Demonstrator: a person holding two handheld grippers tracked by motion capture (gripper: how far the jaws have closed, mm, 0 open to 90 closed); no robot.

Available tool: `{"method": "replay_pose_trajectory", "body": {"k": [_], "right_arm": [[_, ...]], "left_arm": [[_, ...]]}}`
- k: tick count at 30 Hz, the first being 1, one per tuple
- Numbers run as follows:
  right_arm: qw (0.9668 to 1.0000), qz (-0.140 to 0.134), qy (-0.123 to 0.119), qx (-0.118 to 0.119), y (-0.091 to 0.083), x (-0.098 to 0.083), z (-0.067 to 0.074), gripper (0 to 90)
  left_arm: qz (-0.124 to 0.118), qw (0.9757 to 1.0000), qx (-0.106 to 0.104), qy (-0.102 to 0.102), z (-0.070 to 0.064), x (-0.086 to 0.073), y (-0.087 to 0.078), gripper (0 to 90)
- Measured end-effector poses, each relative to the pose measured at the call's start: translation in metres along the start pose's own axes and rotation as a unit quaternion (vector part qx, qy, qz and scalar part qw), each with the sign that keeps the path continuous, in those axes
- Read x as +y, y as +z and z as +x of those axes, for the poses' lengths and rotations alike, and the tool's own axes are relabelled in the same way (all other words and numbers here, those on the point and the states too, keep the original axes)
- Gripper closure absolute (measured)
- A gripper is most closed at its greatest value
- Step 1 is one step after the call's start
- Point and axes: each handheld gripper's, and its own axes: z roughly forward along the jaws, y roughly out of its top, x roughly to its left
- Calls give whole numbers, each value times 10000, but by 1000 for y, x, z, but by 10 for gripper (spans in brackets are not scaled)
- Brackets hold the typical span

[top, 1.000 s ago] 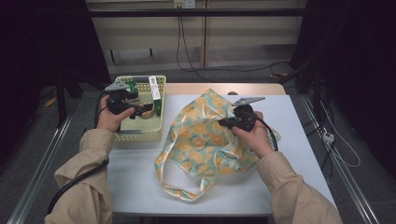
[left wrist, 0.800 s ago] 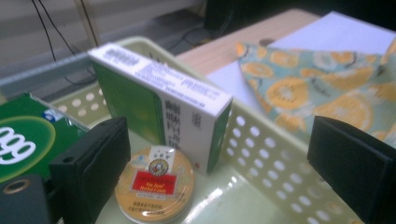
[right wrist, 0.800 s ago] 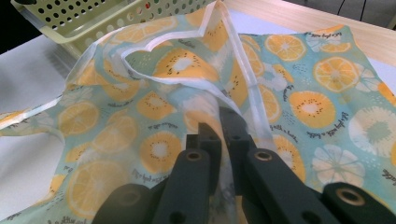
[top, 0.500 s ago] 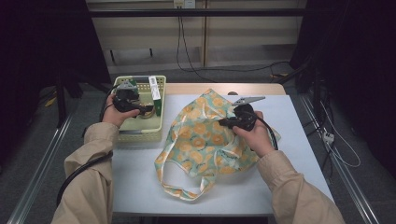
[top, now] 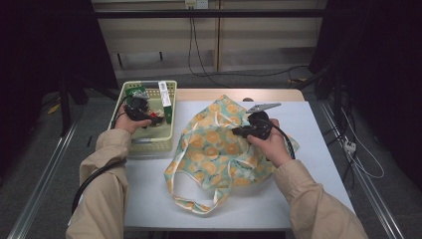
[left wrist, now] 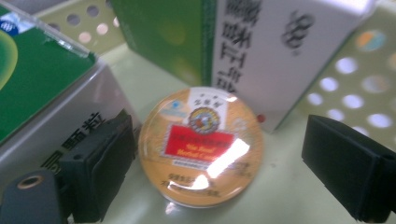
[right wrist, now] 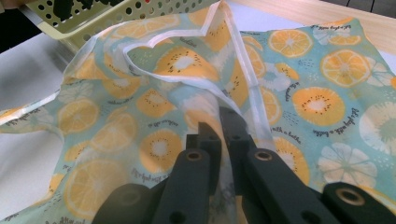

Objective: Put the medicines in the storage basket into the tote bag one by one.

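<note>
A cloth bag (top: 219, 144) printed with orange slices lies spread on the white table; my right gripper (top: 238, 132) is shut on its rim (right wrist: 224, 135), holding the edge lifted. In the right gripper view the jaws pinch a fold of the fabric. My left gripper (top: 158, 121) reaches down into the pale green perforated basket (top: 149, 142). In the left gripper view its jaws stand open on either side of a round yellow tin (left wrist: 201, 145) with a red label, which lies flat on the basket floor; the left pad is close to the tin, the right one apart from it.
Green and white boxes (left wrist: 252, 51) stand in the basket right behind the tin, and another box (left wrist: 42, 93) lies beside the left jaw. The bag's handles (top: 199, 204) trail toward the table's front edge. A wooden strip (top: 239, 94) runs along the far edge.
My left gripper has moved from above the basket's near side down and forward into the basket. The right gripper and the bag have kept still.
</note>
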Motion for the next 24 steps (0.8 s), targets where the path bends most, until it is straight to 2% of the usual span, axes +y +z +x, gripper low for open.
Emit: {"method": "replay_pose_trajectory", "body": {"k": [1,3,7,10,11,12,14,16,17,18,20,21,24], "right_arm": [[10000,10,-5,-1,0,0,0,895],[10000,2,-9,3,0,0,0,894],[10000,-4,4,7,-2,1,-1,894],[10000,22,-7,16,-2,0,-1,894],[10000,34,6,13,-1,0,-1,895],[10000,41,14,12,-1,0,-1,894],[10000,32,11,22,-1,0,-1,894],[10000,19,-11,37,-1,0,0,894],[10000,32,-5,44,-1,0,0,895],[10000,35,-11,44,-1,0,0,894],[10000,61,-24,23,0,0,0,894],[10000,63,-14,11,-1,0,0,895],[10000,59,-5,9,-1,0,0,895]], "left_arm": [[30,10000,35,47,1,0,1,97],[53,10000,-39,-56,2,1,4,99],[266,9994,61,221,1,2,10,106],[257,9996,54,64,1,2,15,121],[374,9992,37,103,2,2,15,121],[363,9993,41,3,1,1,18,130],[483,9988,123,26,3,1,19,149],[577,9983,70,-31,5,0,21,160],[638,9979,145,-7,6,0,22,162],[704,9975,26,-80,7,0,22,169],[699,9974,52,-133,7,0,22,181],[703,9973,139,-171,6,0,22,199],[770,9967,141,-199,6,0,21,203]]}}
